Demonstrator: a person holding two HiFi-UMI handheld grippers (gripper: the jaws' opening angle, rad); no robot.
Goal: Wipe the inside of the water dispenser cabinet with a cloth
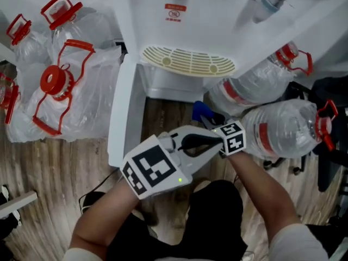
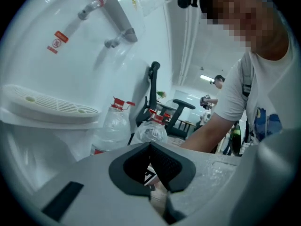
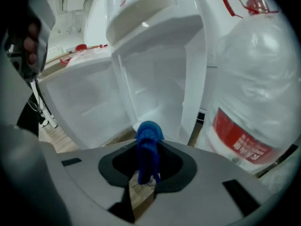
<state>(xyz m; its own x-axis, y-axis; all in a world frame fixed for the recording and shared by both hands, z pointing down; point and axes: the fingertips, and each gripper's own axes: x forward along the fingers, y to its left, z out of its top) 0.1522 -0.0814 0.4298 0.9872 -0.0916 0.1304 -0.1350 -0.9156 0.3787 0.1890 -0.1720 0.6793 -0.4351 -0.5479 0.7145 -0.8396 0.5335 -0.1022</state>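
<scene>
Two tongs: right tongs [image 3: 148, 150] tight on the blue cloth [image 3: 149, 136], left tongs [image 2: 151, 149] together, empty.

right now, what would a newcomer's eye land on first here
The bright blue cloth pinched in the right tool stands out against the white water dispenser's open cabinet just ahead of it. Clear plastic water jugs with red caps crowd the wooden floor on both sides of the dispenser.

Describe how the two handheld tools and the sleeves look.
Both the left tool and the right tool have pale grey bodies with black pads in a dark recess. Each carries a white cube printed with black square markers. The short sleeves are white.
</scene>
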